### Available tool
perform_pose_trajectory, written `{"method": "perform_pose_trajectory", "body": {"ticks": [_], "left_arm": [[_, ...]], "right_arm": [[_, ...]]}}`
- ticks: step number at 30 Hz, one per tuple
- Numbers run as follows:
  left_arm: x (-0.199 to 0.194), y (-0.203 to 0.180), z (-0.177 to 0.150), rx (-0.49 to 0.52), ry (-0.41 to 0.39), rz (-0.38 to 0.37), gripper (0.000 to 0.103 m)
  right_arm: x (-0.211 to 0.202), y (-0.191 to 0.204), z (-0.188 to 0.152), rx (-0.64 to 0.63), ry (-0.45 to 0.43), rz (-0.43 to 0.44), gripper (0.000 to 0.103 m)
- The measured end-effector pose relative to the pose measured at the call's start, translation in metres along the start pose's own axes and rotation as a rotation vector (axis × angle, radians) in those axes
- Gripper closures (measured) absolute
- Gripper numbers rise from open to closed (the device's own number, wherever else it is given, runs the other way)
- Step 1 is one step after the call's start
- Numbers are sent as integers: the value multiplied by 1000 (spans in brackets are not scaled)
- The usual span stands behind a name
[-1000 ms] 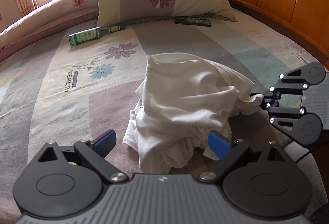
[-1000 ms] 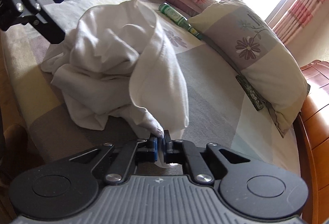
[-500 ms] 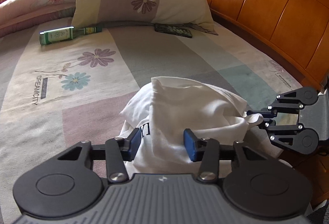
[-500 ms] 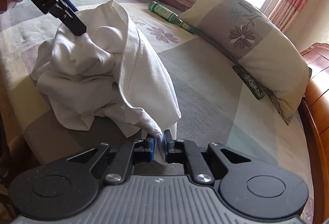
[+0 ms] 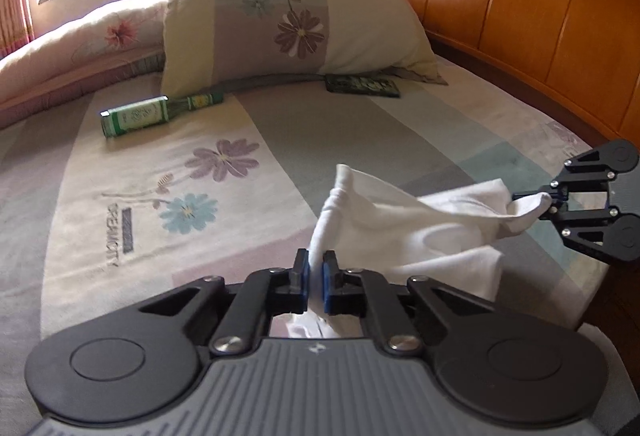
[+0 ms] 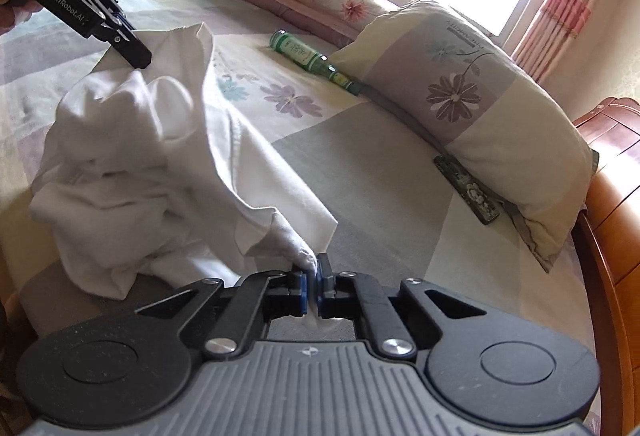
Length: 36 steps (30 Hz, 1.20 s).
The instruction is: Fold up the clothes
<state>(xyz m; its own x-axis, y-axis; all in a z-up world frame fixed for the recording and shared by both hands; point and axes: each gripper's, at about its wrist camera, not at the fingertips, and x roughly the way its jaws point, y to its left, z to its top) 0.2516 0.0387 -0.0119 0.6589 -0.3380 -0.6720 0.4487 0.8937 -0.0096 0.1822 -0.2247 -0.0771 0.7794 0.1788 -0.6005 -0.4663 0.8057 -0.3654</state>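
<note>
Between the left gripper (image 5: pixel 315 276) jaws, which had just closed, sat a pinch of the white shirt (image 5: pixel 404 232); the right gripper (image 6: pixel 313 286) was clamped on another corner. Shirt was bunched on the bed (image 5: pixel 360 132), so pulling both corners apart evenly looked smartest.

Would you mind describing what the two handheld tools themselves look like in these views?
Both match. The left tool has a ribbed grey body with a small logo, black angular linkage arms with round discs and silver screws, and blue pads on its fingers. The right tool is built the same. Seen from the right wrist view, the left tool's side reads "GenRobot.AI" in white.
</note>
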Motion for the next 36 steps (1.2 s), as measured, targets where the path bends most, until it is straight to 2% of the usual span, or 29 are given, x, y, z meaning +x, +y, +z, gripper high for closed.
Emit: {"method": "perform_pose_trajectory", "body": {"ticks": [4, 7, 10, 14, 19, 26, 27, 29, 31, 33, 34, 36], "left_arm": [[18, 16, 29, 33, -11, 64, 99], [41, 25, 44, 57, 8, 101, 99], [68, 35, 56, 83, 34, 140, 99], [108, 47, 65, 108, 105, 181, 99], [153, 69, 72, 89, 162, 187, 99], [209, 89, 84, 27, 171, 236, 96], [216, 90, 84, 36, 181, 248, 96], [227, 91, 81, 46, 221, 251, 88], [226, 94, 77, 35, 247, 241, 87], [217, 95, 72, 27, 249, 228, 86], [210, 96, 70, 27, 247, 224, 84], [192, 96, 65, 17, 251, 213, 70]], "right_arm": [[19, -39, 20, 88, -9, -10, 97], [47, -68, 34, 172, 17, 4, 97], [79, -85, 45, 204, 57, 26, 97], [126, -97, 57, 195, 122, 55, 97], [180, -109, 67, 200, 189, 67, 97], [245, -136, 80, 308, 222, -7, 97], [252, -138, 79, 325, 232, 4, 96], [261, -140, 76, 360, 251, 33, 95], [260, -143, 70, 391, 260, 58, 92], [249, -145, 65, 396, 259, 80, 76], [241, -144, 63, 395, 258, 78, 73], [222, -141, 60, 395, 257, 81, 54]]}}
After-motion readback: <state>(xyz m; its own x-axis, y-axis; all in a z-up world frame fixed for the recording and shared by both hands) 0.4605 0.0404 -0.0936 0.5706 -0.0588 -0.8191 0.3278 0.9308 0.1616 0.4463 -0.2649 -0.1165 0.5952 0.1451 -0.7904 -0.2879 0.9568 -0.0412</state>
